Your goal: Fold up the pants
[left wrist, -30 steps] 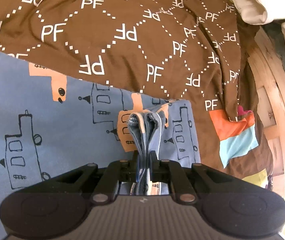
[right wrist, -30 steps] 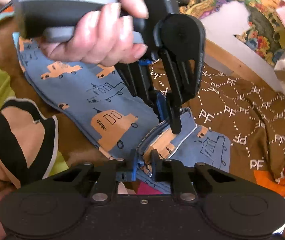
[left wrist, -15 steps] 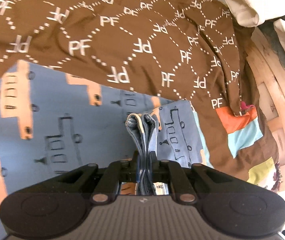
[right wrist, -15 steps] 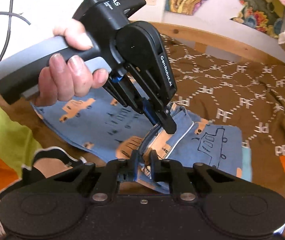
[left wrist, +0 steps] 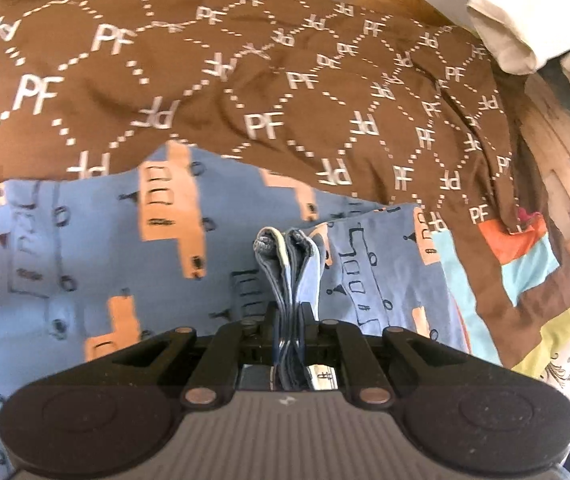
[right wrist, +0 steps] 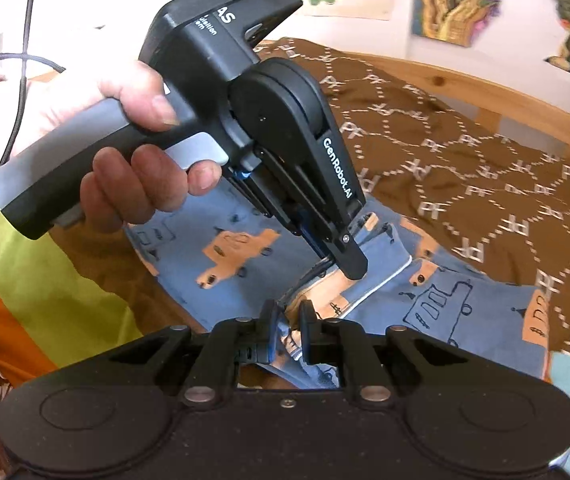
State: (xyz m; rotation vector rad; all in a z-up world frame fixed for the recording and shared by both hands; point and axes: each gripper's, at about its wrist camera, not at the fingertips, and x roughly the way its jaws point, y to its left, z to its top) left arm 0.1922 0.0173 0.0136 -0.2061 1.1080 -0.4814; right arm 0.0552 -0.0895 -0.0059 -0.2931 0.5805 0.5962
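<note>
The pants (left wrist: 133, 264) are blue with orange truck prints and lie on a brown bedspread (left wrist: 245, 80). My left gripper (left wrist: 288, 312) is shut on a bunched stack of the pants' edge, several layers standing up between its fingers. In the right wrist view the pants (right wrist: 425, 300) spread to the right. My right gripper (right wrist: 285, 314) is shut on the pants' edge close beside the left gripper (right wrist: 351, 268), which a hand holds just above the cloth.
A wooden bed frame (right wrist: 485, 92) runs along the back. A cream pillow (left wrist: 525, 28) sits at the far right. A patchwork blanket (left wrist: 525, 264) in orange, turquoise and yellow lies to the right, and also to the left in the right wrist view (right wrist: 37, 280).
Both grippers have carried the held edge across the pants. More blue cloth now lies under the left gripper, and the left gripper has risen and tilted in the right wrist view.
</note>
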